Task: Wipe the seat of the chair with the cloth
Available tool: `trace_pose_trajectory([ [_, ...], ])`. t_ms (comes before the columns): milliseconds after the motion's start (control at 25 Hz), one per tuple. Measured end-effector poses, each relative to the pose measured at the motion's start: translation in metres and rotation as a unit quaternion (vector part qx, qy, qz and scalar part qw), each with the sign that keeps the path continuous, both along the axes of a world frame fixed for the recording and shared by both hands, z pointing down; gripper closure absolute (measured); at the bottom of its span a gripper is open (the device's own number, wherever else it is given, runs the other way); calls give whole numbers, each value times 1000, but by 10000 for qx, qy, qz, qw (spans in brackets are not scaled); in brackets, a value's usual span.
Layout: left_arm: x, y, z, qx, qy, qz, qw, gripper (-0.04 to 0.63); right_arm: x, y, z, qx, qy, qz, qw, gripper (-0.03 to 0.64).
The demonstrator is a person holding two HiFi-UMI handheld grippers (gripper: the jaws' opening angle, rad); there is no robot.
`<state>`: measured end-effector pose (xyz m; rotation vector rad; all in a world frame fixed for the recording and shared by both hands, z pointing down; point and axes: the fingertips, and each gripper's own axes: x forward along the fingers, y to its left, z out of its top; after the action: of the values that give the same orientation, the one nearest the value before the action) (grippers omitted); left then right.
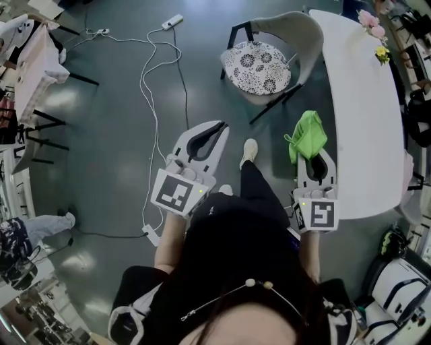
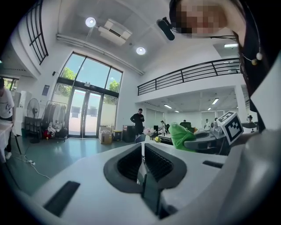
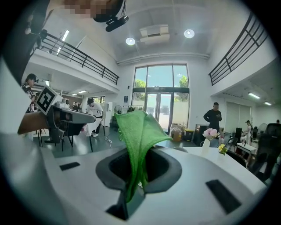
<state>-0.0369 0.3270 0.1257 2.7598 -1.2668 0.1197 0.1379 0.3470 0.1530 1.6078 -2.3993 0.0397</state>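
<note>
The chair point(image 1: 296, 30) stands ahead of me at the top of the head view, grey-shelled, with a round black-and-white patterned seat cushion point(image 1: 256, 66). A green cloth point(image 1: 308, 135) sticks up out of my right gripper point(image 1: 312, 155), which is shut on it, short of the chair and to its right. In the right gripper view the cloth point(image 3: 136, 132) rises folded from between the jaws. My left gripper point(image 1: 221, 127) is shut with nothing in it, held over the floor below the chair. Its jaws meet in the left gripper view point(image 2: 142, 147), where the cloth point(image 2: 181, 136) shows to the right.
A long white table point(image 1: 363, 101) runs along the right beside the chair, with flowers point(image 1: 372, 23) at its far end. A white cable point(image 1: 151, 87) and power strip point(image 1: 172, 21) lie on the grey floor at left. A white desk point(image 1: 34, 67) stands far left. My shoe point(image 1: 249, 151) is between the grippers.
</note>
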Motion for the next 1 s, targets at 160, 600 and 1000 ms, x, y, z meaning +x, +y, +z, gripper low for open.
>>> trace_pose_trajectory([
  [160,23,-64,13,-69,5,81,9999,572,13,-71,22,-283,3,-189,9994,566],
  [600,57,-175,67,-488,-56,-79,9988,572,-7,-202,73,-659,431,-1462,9861,566],
  [1000,22,-279,112,-848,257,-101,9960,571,-39,-315,123,-1016,1411,-1839,9674,565],
])
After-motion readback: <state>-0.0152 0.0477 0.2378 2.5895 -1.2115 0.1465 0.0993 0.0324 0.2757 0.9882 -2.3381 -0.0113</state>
